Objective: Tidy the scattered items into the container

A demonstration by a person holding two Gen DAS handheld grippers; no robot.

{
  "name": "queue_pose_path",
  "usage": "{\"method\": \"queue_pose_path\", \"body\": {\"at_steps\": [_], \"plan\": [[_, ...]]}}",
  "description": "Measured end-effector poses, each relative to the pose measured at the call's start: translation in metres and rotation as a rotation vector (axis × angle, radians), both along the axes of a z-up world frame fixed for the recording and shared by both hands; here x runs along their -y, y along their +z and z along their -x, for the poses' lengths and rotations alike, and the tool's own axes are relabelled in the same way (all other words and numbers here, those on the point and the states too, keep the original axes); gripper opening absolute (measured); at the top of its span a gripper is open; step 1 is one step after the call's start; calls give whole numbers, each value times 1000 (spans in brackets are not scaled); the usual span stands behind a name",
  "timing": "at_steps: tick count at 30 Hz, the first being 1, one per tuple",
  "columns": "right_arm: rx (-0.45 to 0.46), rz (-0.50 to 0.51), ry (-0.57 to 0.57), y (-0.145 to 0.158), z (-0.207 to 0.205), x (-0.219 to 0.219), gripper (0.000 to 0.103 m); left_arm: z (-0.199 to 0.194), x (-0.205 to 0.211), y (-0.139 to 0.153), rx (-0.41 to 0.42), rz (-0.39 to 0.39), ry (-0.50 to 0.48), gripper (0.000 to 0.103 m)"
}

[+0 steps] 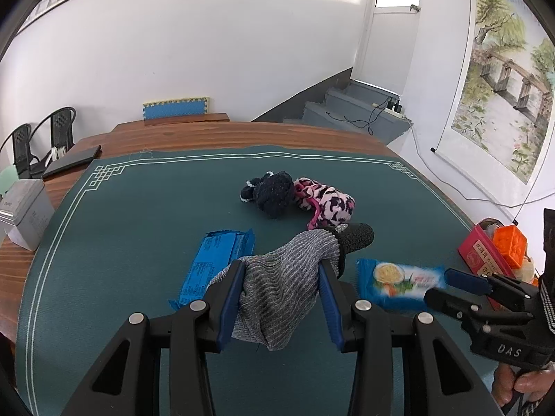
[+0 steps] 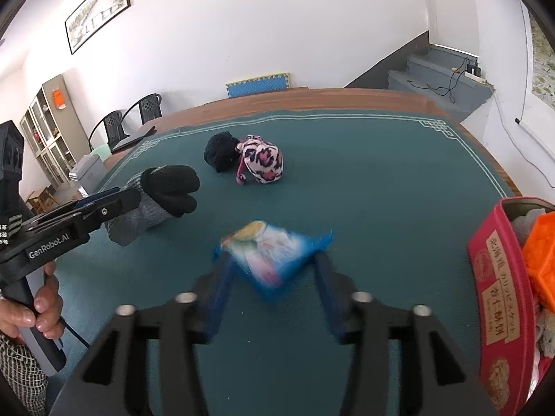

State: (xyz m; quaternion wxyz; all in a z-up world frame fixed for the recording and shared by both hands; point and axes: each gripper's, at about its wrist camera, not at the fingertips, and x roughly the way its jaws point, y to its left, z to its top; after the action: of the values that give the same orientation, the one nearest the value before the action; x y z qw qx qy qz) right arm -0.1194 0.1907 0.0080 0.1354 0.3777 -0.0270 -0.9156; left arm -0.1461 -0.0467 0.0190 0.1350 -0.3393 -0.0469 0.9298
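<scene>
My left gripper (image 1: 282,274) is shut on a grey ribbed sock (image 1: 277,277) with a black toe, held over the green mat (image 1: 138,215); the right wrist view shows that gripper (image 2: 133,197) and the sock (image 2: 166,187) at the left. My right gripper (image 2: 274,277) is closed on a blurred blue snack packet (image 2: 274,253), also seen as the packet (image 1: 399,282) beside that gripper (image 1: 447,287). The red tin (image 2: 499,277) stands at the right edge, holding an orange block (image 2: 541,256). A blue wrapper (image 1: 215,260), a dark knitted sock (image 1: 274,194) and a pink leopard sock (image 1: 326,201) lie on the mat.
A silver tin (image 1: 24,215) and a flat black case (image 1: 73,161) sit on the wooden table (image 1: 208,135) at the left. Two black chairs (image 1: 41,131) stand behind. A person's hand (image 2: 38,305) holds the left gripper's handle. Stairs and cables are at the far right.
</scene>
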Motion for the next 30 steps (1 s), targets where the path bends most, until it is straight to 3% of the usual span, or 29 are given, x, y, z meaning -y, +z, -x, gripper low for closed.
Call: {"method": "queue_pose_path", "body": {"at_steps": [11, 20, 27, 30], "plan": [[24, -1, 25, -9, 9, 3, 71, 2, 0, -3, 6, 0, 0, 44], [3, -104, 31, -16, 15, 13, 71, 1, -1, -4, 8, 7, -6, 44], [11, -140, 154, -6, 34, 15, 79, 2, -1, -6, 11, 4, -7, 44], [76, -148, 244, -15, 43, 19, 79, 2, 0, -6, 13, 2, -7, 44]]}}
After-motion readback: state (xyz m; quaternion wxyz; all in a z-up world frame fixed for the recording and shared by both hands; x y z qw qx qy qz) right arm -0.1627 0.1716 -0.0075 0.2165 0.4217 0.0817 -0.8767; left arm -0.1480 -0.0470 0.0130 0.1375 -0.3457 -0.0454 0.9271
